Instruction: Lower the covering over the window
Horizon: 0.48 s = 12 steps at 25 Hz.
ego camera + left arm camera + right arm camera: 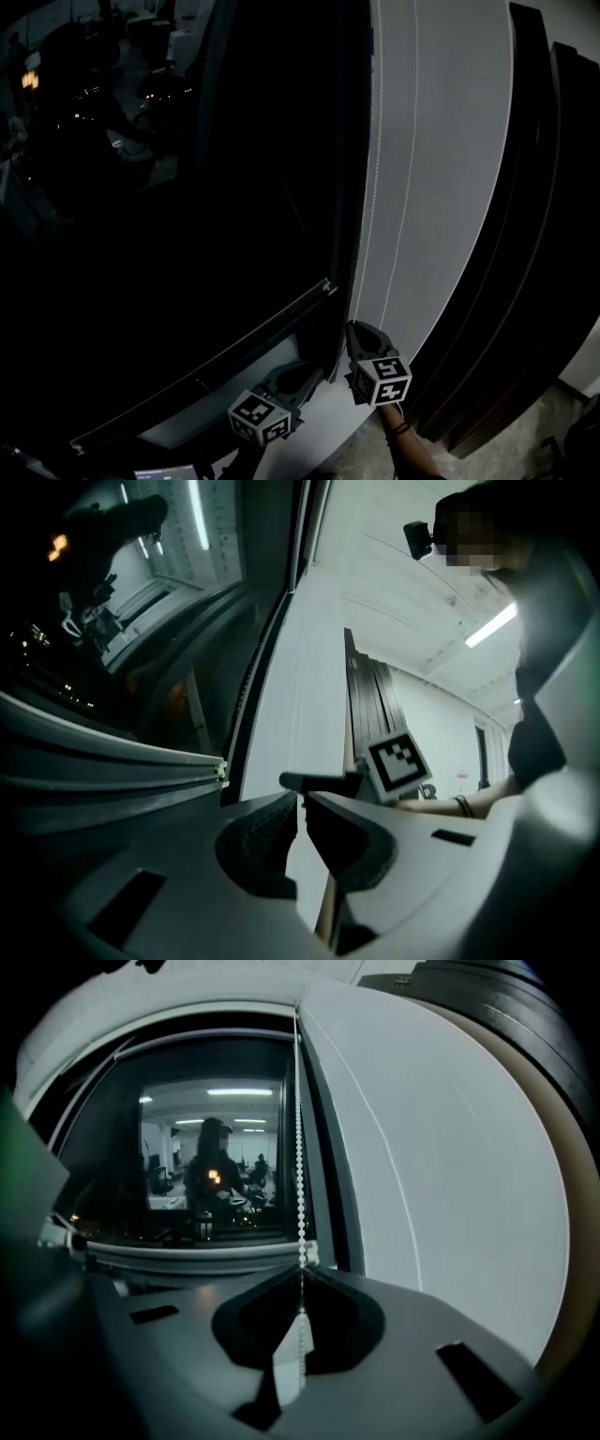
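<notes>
A white bead chain (300, 1129) hangs down the right side of the dark window (187, 206). My right gripper (301, 1271) is shut on this chain, and a white plastic piece (292, 1363) of the chain hangs below the jaws. In the head view the right gripper (354, 330) points up at the foot of the white wall strip (450, 141), where two chain strands (378, 187) run. My left gripper (312, 372) sits lower and to the left. Its jaws (302, 803) stand a narrow gap apart with nothing between them.
A pale window frame bar (202, 375) slants across below the glass. Dark panels (525, 234) stand to the right of the white wall strip. The glass reflects a lit room and a person. The right gripper's marker cube (405, 761) is close beside the left jaws.
</notes>
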Each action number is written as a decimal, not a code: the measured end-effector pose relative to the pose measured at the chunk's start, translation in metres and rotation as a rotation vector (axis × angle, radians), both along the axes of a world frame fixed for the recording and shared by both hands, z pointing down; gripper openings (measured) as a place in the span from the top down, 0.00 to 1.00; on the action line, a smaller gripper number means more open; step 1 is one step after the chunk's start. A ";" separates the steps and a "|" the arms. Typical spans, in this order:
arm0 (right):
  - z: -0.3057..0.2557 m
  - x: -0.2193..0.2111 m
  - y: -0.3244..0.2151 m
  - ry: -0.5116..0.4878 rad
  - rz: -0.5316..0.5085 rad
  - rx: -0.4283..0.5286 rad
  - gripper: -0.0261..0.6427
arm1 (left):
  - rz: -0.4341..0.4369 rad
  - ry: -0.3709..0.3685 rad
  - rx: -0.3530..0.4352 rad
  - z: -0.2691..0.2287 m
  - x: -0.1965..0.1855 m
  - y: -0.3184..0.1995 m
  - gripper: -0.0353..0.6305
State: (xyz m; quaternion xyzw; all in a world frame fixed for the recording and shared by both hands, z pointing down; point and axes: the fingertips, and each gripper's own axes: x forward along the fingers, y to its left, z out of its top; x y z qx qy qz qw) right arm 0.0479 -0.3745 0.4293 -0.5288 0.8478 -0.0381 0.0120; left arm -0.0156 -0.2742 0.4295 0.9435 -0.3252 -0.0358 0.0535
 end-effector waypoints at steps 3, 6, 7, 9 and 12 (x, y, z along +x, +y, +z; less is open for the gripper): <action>0.053 -0.006 0.018 0.005 -0.015 -0.096 0.94 | 0.030 0.002 0.027 -0.013 0.013 -0.007 0.92; 0.106 -0.010 0.037 0.026 -0.026 -0.199 0.94 | 0.069 0.023 0.050 -0.023 0.027 -0.016 0.86; 0.122 -0.011 0.044 0.031 -0.029 -0.226 0.94 | 0.078 0.024 0.058 -0.028 0.032 -0.019 0.84; 0.144 -0.011 0.054 0.035 -0.034 -0.258 0.94 | 0.092 0.016 0.076 -0.039 0.042 -0.024 0.82; 0.150 -0.009 0.062 0.027 -0.035 -0.266 0.94 | 0.120 0.001 0.111 -0.054 0.057 -0.031 0.80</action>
